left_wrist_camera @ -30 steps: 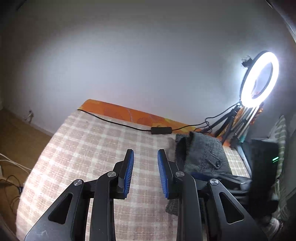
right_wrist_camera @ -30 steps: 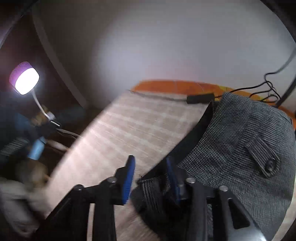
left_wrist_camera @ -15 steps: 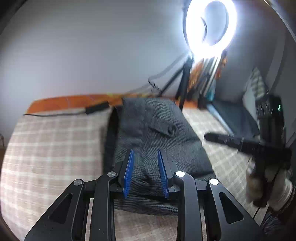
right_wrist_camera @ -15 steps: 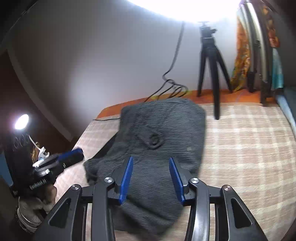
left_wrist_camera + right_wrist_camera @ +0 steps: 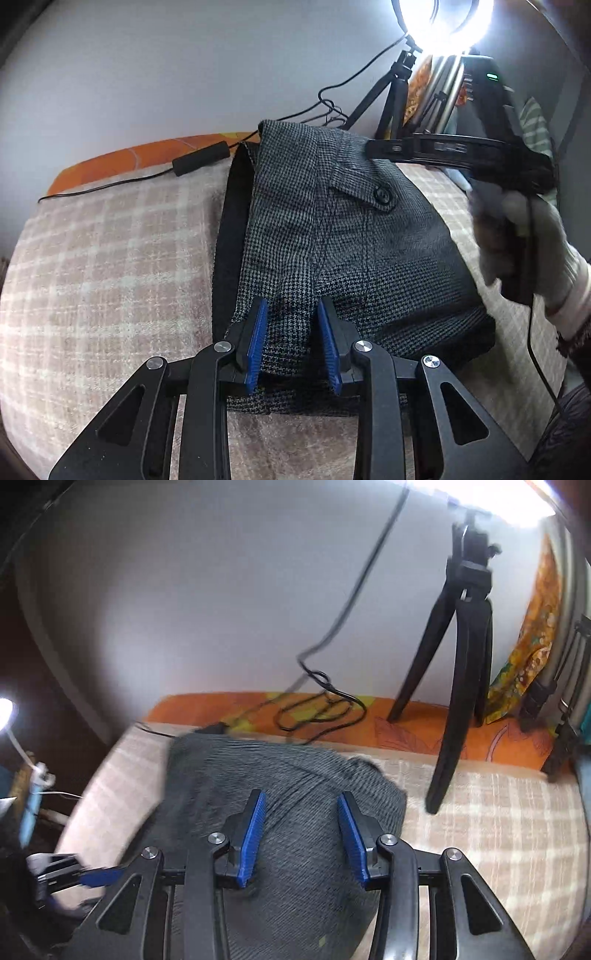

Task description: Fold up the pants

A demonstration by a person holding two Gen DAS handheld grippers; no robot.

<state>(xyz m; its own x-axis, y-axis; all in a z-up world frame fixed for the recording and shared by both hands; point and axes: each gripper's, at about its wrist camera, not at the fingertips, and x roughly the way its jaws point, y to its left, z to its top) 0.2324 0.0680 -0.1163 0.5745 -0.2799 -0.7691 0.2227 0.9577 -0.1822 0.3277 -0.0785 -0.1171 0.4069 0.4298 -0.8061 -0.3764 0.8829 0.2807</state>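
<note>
While your left gripper (image 5: pixel 292 341) hangs low over the near edge of the pants (image 5: pixel 343 236), its blue pads sit apart with cloth between them, nothing pinched. Pants lie folded on the plaid blanket (image 5: pixel 110 266), button pocket up.

Right wrist view: your right gripper (image 5: pixel 301 834) is spread wide above the pants (image 5: pixel 295 775), holding nothing. Tripod (image 5: pixel 461 657) stands just beside them.
</note>
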